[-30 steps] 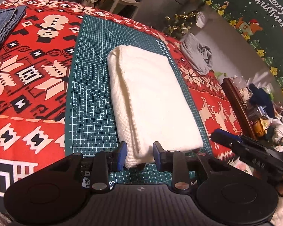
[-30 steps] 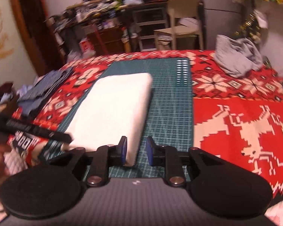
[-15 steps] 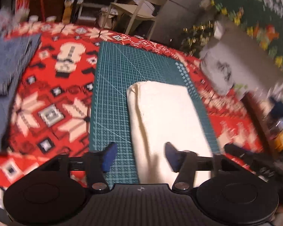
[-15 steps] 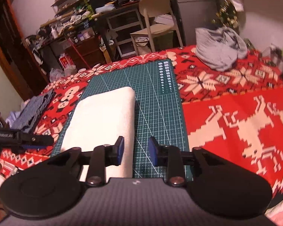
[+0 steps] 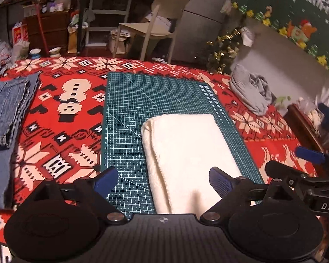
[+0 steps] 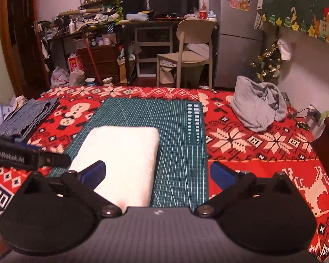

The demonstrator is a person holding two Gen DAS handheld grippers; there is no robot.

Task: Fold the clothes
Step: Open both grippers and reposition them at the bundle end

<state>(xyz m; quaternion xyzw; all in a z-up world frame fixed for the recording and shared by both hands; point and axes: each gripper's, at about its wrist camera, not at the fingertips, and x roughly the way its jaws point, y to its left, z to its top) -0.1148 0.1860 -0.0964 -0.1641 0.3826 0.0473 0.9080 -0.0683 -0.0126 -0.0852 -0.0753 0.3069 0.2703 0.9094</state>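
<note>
On the red cloth (image 5: pixel 61 118): one white folded garment (image 5: pixel 186 153), perhaps two others; both grippers (image 5: pixel 162 180) (image 6: pixel 158 173) opening, empty.

White garment (image 5: pixel 186 155): cream knit, folded into a thick flat rectangle with stacked layers showing along one long side. It lay on the mat (image 5: pixel 131 114), ahead of and below both sets of jaws, its near end between the left pair's spread tips and under the right pair's left tip, touching neither.
</note>
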